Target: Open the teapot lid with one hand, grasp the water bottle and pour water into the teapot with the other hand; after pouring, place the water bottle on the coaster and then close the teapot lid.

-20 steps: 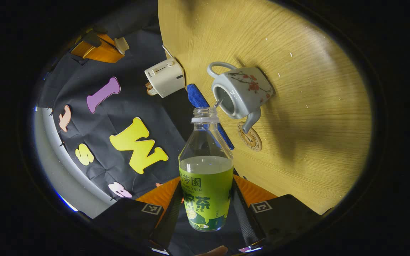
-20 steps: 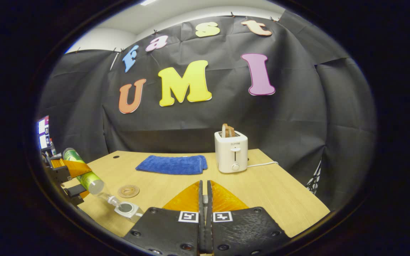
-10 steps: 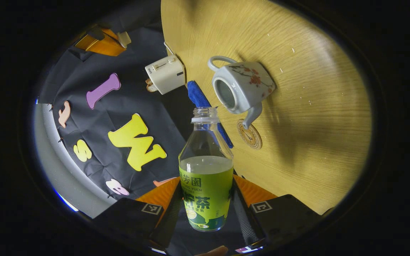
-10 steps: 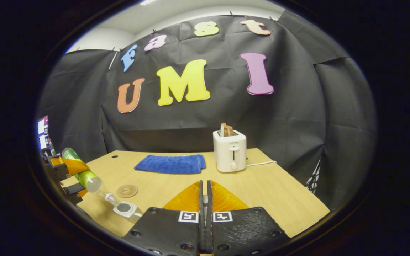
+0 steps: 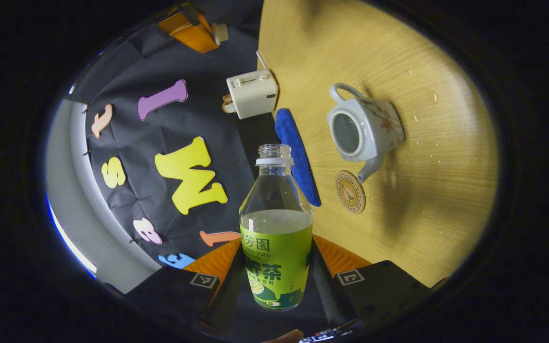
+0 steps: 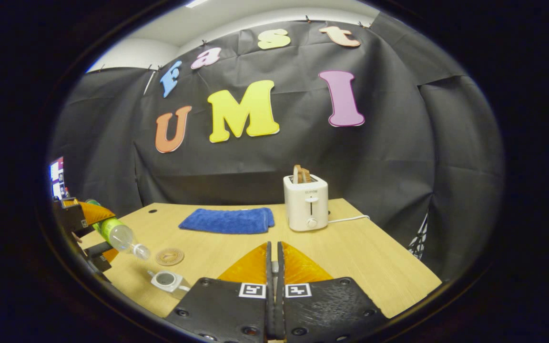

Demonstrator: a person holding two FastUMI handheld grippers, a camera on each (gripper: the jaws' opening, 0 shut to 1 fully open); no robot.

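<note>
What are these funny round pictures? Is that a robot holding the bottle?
No robot: a person holds a pincher tool in each hand, and each tool carries a camera. The left gripper view looks along the left gripper, whose two fingers squeeze an uncapped water bottle. The right gripper view looks along the right gripper, whose fingers look closed. On the wooden table sit a teapot with its lid off, a round coaster, a blue towel and a white toaster.

Printed characters on the water bottle point(image 5: 276, 247) label; tiny, illegible brand mark on the toaster point(image 6: 306, 209).
</note>
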